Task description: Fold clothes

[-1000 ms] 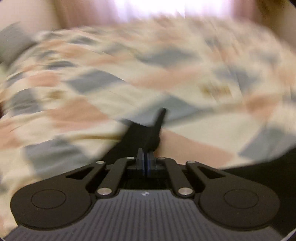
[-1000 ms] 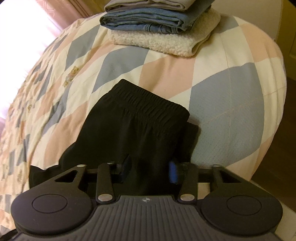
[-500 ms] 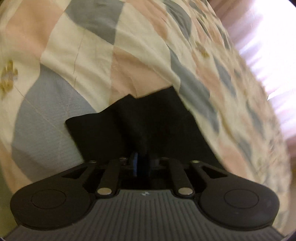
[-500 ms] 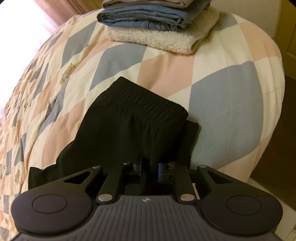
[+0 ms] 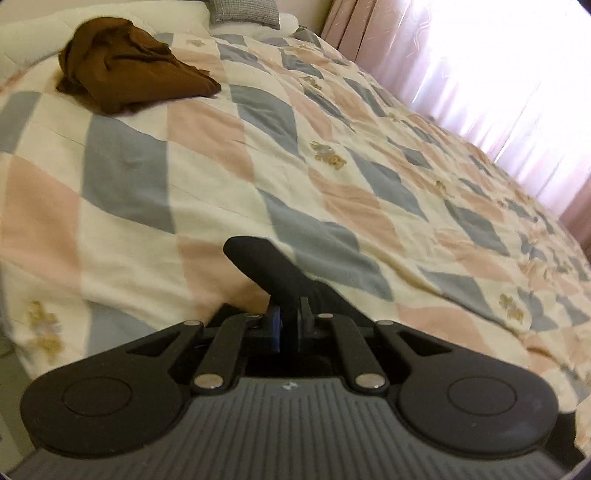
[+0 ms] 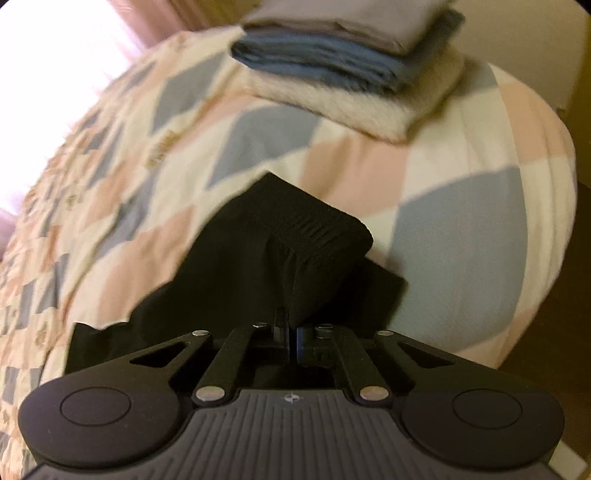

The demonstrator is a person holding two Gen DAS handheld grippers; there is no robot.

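A pair of black shorts point(image 6: 295, 240) lies on the quilted bed point(image 6: 461, 229), its gathered waistband pointing away from me. In the right wrist view my right gripper point(image 6: 291, 332) finishes closing, its pads pinched on the near edge of the shorts, and the fabric there is drawn up into a ridge. In the left wrist view my left gripper point(image 5: 290, 325) is closing too, with a flap of the same black cloth point(image 5: 266, 269) clamped between its pads. That flap sticks up above the quilt point(image 5: 332, 147).
A crumpled brown garment point(image 5: 125, 66) lies far up the bed near grey and white pillows point(image 5: 243, 11). A stack of folded clothes point(image 6: 351, 62) sits on the far corner beyond the shorts. Pink curtains point(image 5: 480, 74) line one side; the bed edge drops off at the right point(image 6: 569, 258).
The left gripper swung across the bed with the black cloth, and its view now faces the pillows. The right gripper's jaws came together on the shorts and raised the fabric.
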